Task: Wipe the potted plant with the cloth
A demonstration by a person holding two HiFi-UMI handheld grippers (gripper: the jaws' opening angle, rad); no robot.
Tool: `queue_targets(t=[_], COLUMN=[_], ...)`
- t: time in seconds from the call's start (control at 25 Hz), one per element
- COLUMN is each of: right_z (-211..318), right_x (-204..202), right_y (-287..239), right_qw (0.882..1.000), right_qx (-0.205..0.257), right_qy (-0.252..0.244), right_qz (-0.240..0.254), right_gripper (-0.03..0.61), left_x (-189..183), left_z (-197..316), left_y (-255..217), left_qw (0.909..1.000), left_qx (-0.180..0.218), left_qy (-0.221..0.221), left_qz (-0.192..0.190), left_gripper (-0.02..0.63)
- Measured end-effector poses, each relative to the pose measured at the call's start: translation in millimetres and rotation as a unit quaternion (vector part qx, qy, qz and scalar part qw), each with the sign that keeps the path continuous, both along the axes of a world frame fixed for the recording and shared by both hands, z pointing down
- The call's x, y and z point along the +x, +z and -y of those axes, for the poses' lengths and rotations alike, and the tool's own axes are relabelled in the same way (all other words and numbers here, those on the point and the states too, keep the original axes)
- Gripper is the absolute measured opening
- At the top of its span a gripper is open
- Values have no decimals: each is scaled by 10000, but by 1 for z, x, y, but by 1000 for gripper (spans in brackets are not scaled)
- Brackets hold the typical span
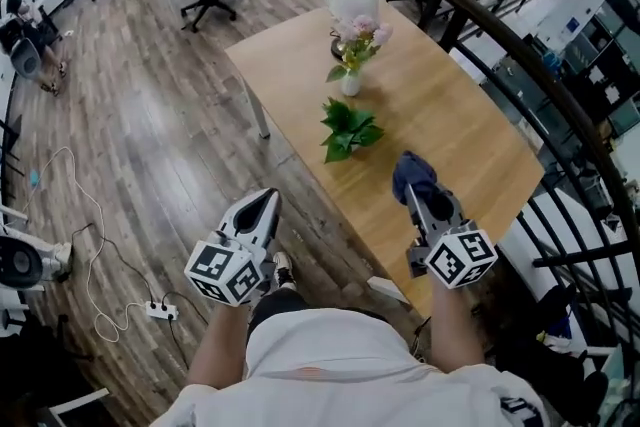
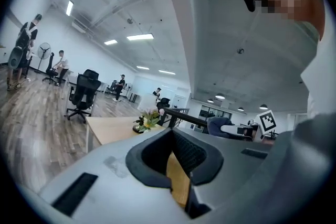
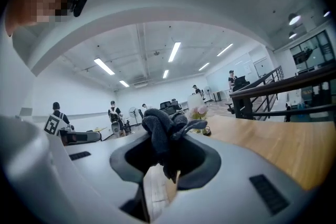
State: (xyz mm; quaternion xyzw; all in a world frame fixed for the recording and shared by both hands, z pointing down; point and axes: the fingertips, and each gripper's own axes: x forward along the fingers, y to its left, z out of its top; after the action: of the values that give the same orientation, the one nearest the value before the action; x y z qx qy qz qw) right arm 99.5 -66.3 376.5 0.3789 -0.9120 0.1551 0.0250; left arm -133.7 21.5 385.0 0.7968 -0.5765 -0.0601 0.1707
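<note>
A pale wooden bench point(image 1: 470, 130) stands ahead of a person who holds a gripper in each hand. The potted plant point(image 1: 349, 128), small and leafy, sits near the bench's middle, with a vase of pink flowers point(image 1: 354, 50) just beyond it. The right gripper point(image 1: 422, 198) hangs over the near part of the bench. Its fingers point(image 3: 202, 162) are clenched on a bunched dark blue cloth point(image 3: 160, 131), likely to bring it to the leaves. The left gripper point(image 1: 266, 205) hangs over the floor, left of the bench. Its fingers point(image 2: 199, 157) are pressed together and empty, probably free to steady the pot.
</note>
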Motion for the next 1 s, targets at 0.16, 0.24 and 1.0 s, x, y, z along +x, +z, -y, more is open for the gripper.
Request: queue_targets(t=[0.16, 0.24, 1.0], right_z=[12, 20, 145], right_x=[-35, -50, 2], right_y=[20, 28, 69], right_qw=[9991, 9980, 9941], right_qx=[-54, -144, -479], right_qy=[419, 608, 977], right_qz=[-58, -84, -6], right_gripper=[150, 150, 150], left_x=[-47, -67, -10], left_z=[37, 60, 210], left_y=[19, 22, 70], left_qw=[9988, 9976, 9917], left_qx=[37, 27, -792], left_qy=[460, 656, 992], left_qz=[178, 242, -205], left_gripper=[15, 15, 15])
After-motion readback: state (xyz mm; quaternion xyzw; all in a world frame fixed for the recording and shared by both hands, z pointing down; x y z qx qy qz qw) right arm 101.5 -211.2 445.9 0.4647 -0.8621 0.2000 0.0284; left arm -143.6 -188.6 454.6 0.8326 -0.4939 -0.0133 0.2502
